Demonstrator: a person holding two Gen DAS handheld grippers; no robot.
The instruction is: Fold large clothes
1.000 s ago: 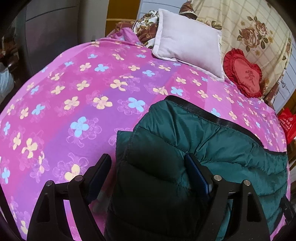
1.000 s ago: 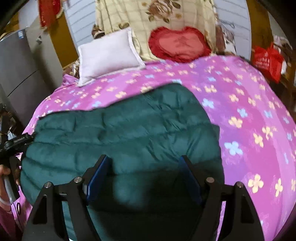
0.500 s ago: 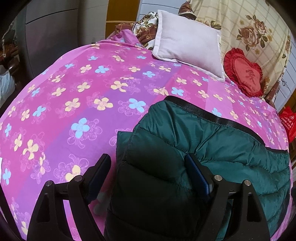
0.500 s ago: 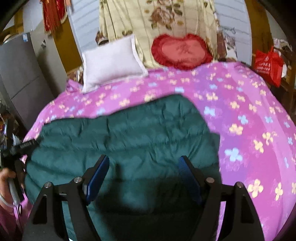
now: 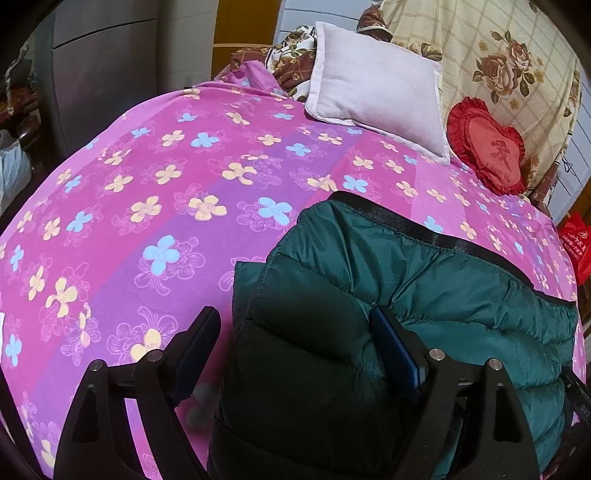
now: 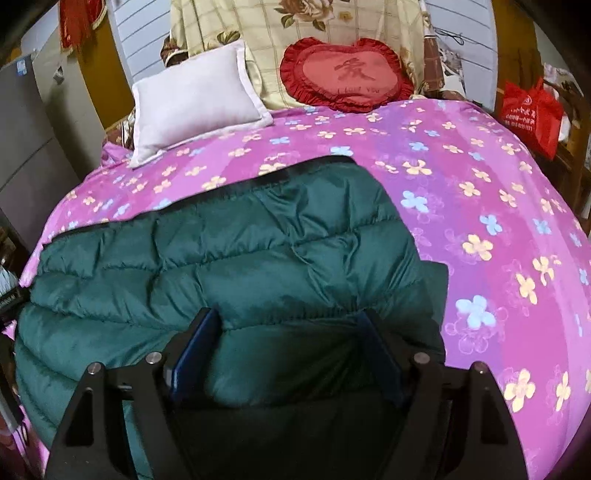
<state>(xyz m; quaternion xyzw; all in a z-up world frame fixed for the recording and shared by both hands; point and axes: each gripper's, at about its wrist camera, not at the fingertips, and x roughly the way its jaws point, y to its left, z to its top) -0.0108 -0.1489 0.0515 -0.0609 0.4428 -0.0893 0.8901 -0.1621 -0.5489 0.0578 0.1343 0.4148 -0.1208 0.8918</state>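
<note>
A dark green quilted puffer jacket (image 5: pixel 424 288) lies folded on the pink flowered bedspread (image 5: pixel 155 192), with a black trim along its far edge. My left gripper (image 5: pixel 295 350) is open over the jacket's left end, its jaws wide apart with fabric between them. In the right wrist view the jacket (image 6: pixel 240 251) spreads across the near left of the bed. My right gripper (image 6: pixel 291 350) is open above the jacket's right end, jaws wide apart over the fabric.
A white pillow (image 5: pixel 376 88) and a red heart cushion (image 5: pixel 487 147) lie at the head of the bed against a floral blanket (image 6: pixel 332 33). A red bag (image 6: pixel 532 110) stands off the bed's right side. Grey cabinets (image 5: pixel 110 66) stand at the left.
The right wrist view has pulled back and up, so more of the bed and pillows shows. The left gripper has barely moved. Both grippers stay open.
</note>
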